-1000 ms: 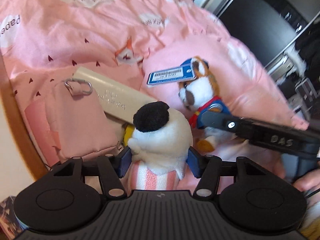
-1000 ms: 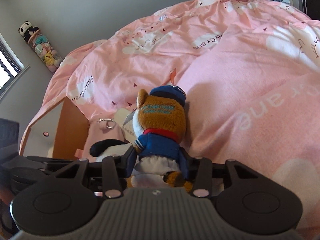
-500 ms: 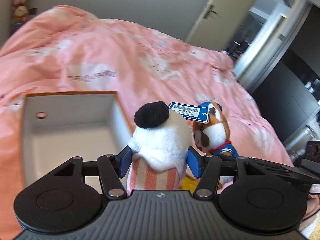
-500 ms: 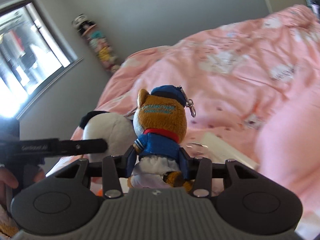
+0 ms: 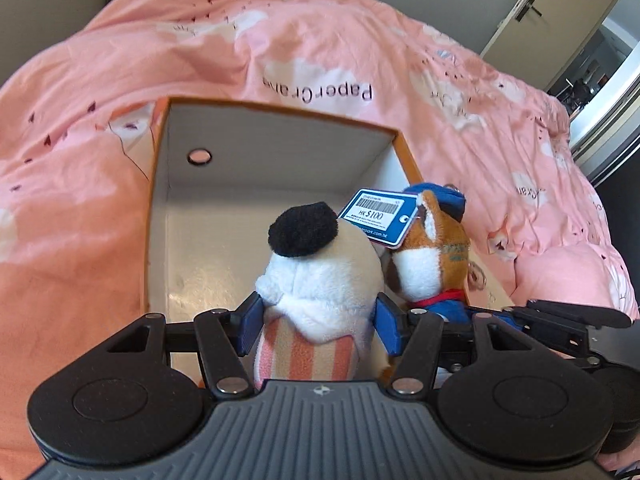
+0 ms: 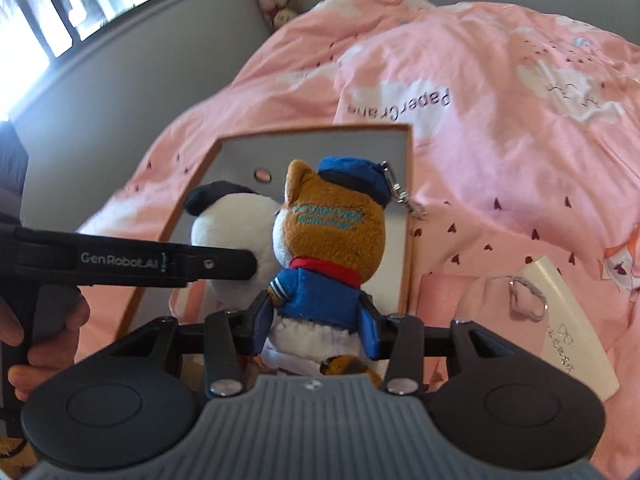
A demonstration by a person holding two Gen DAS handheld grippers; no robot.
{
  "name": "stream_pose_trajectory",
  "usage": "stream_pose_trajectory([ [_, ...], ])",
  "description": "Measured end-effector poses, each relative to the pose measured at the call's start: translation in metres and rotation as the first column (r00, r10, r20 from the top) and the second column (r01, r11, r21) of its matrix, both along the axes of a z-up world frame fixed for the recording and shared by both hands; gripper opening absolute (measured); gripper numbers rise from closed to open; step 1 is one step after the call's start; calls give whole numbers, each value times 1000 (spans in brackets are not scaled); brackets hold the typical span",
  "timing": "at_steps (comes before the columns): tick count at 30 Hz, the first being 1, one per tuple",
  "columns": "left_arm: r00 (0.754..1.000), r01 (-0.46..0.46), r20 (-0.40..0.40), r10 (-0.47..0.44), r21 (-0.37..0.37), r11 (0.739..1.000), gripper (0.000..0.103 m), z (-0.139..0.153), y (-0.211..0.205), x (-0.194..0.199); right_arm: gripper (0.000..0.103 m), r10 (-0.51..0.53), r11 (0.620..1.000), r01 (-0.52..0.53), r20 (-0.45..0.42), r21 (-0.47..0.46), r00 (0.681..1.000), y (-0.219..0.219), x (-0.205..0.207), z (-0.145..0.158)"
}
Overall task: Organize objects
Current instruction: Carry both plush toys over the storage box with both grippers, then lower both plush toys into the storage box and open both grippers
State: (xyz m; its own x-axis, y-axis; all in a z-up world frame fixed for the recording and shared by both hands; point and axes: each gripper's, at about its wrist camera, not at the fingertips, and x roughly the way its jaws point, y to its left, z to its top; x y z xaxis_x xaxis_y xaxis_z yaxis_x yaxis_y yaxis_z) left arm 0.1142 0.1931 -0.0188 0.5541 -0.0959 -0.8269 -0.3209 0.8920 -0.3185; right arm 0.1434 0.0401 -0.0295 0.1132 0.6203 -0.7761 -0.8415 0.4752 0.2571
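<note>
So basically both toys are hanging right over the box, and the whole next move comes down to "straight down and let go."

The left gripper (image 5: 316, 322) is clamped on the white plush toy with the black ear patch and pink-striped bottom (image 5: 320, 276), blue pads squeezing its sides, so the jaws sit fairly wide around a fat body. The right gripper (image 6: 316, 326) is clamped narrower on the brown plush fox in a blue sailor jacket and cap (image 6: 326, 248), pads on the jacket. The toys are pretty much shoulder to shoulder, the fox's blue price tag (image 5: 378, 216) resting against the white one's head.

Both toys stand upright in the jaws, heads pointing away from the cameras. The open cardboard box with white inside and orange-brown outside (image 5: 280, 148) lies ahead of and below both of them on the pink printed duvet (image 5: 320, 40). I'd say the white toy is more squarely over the box floor; the fox hangs closer to the right-hand wall, so that hand probably needs a nudge inward before dropping.

A pink pouch with a metal clip (image 6: 472, 300) and a cream flat case (image 6: 568, 320) are on the bed just right of the box.
</note>
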Motion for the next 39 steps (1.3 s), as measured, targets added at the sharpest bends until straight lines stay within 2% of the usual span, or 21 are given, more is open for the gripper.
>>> stream_pose_trajectory([
  [6,999,-6,-35,6,22,1000,66,-17,-3,10,46,71,987,-62,50,-147,996,23,0,-20],
  [11,998,-55,-37,59,103,993,66,-26,-7,16,46,114,971,-105,28,-216,993,36,1,-25],
  [15,995,-80,-53,85,94,992,67,-33,-7,17,46,138,956,-117,61,-269,988,47,-2,-30],
  [20,995,-64,-77,70,83,995,68,-42,-9,20,52,201,931,-159,99,-329,974,52,-9,-34],
  [26,995,-61,-78,63,23,998,71,-48,-1,19,55,234,928,-193,96,-318,968,44,-9,-28],
  [27,995,-56,-80,56,11,998,72,-48,0,19,61,238,927,-195,102,-321,966,43,-9,-26],
  [30,996,-51,-75,51,6,999,71,-46,2,17,61,256,930,-215,108,-298,961,37,-12,-18],
  [33,998,-27,-57,27,-1,1000,70,-39,2,12,59,272,934,-226,143,-276,951,31,-14,-9],
  [38,999,-2,-36,2,16,1000,58,-30,1,7,48,312,930,-249,223,-269,924,35,-16,-3],
  [39,999,-1,-36,1,10,1000,56,-31,2,6,41,331,924,-266,225,-275,917,38,-17,-5],
])
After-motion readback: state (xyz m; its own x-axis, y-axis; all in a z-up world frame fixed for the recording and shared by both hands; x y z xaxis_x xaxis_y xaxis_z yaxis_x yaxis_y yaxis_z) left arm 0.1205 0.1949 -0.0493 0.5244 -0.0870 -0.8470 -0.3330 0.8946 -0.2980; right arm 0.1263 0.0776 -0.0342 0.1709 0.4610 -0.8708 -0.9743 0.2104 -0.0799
